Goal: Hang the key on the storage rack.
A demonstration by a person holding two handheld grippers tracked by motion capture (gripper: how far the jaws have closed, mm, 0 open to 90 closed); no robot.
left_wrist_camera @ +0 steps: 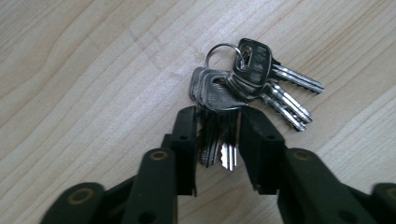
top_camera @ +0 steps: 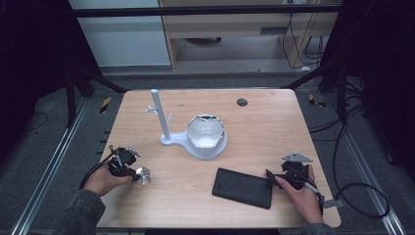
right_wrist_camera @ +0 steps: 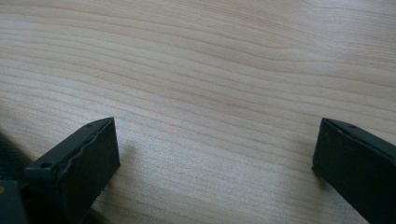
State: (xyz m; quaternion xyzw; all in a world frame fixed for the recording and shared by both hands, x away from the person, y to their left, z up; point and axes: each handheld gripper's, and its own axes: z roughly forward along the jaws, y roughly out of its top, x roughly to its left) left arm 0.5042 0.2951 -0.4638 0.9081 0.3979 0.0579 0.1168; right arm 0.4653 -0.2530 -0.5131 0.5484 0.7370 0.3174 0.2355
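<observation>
While the wooden table (top_camera: 274, 112) is seen from the high view, the left gripper (top_camera: 137, 175) is found near the left edge, held in the person's left hand (top_camera: 102, 180), with a bunch of keys (top_camera: 144, 176) right at its tip. From the left gripper view, the keys (left_wrist_camera: 233, 88) are seen lying on the wood, and the jaws of the left gripper (left_wrist_camera: 218, 135) are closed in around two or three key blades that run down between them. The heads of those keys and the split ring (left_wrist_camera: 223, 49) sit just past the jaw tips, and the other keys are fanned out to the right, outside the jaws. Whether the blades are actually squeezed tight can't be told, but they're definitely bracketed on both sides, pretty snug.

Further along, a white stand with an upright post (top_camera: 160, 115) is set mid-table, and a white bowl (top_camera: 206, 132) sits on its base. A flat black case (top_camera: 243, 187) lies toward the front, right of centre.

At the far right, the right gripper (top_camera: 270, 175) is held in the right hand (top_camera: 304, 196), its tip just beside the case's right edge. In the right gripper view its jaws are spread wide over bare wood, nothing between them.
</observation>
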